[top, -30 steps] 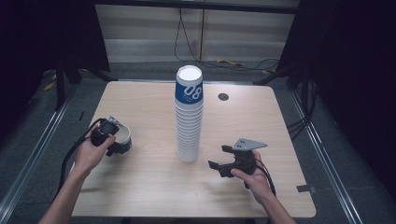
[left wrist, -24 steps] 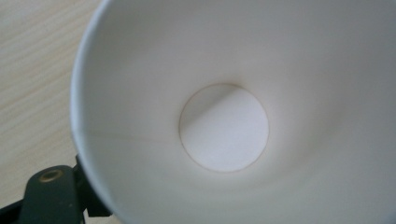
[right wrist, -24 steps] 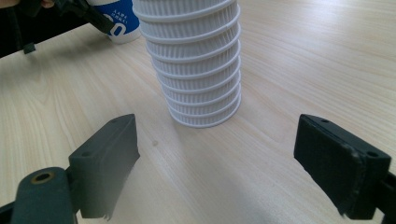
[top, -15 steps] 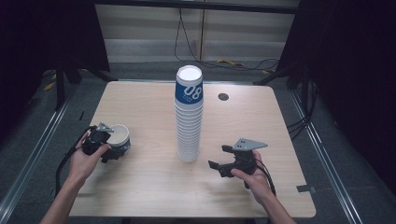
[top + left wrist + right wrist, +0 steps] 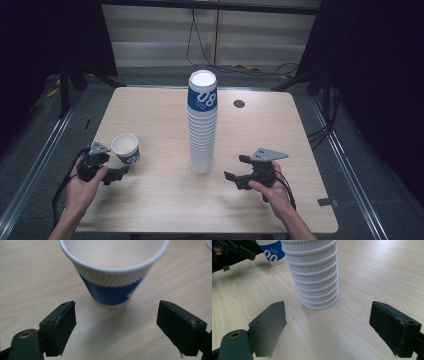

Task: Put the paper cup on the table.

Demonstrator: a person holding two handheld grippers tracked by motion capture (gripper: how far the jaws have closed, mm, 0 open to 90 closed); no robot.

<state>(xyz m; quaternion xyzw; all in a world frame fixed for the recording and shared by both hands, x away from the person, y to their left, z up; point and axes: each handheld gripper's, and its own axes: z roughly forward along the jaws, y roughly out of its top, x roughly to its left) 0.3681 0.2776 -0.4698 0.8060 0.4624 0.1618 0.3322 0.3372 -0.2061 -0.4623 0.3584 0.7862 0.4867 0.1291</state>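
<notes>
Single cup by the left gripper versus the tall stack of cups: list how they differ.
The single cup is one cup standing alone, low, near the table's left edge; the stack of cups is many nested cups rising tall at mid-table. The single cup sits just ahead of the open left gripper; the stack stands ahead of the open right gripper, apart from it. Both are white ribbed paper with blue printed bands, upright, mouth up.

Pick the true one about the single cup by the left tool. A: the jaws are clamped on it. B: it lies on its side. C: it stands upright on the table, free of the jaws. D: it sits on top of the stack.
C: the cup stands upright on the table, with the left tool open and its jaws short of it.
</notes>
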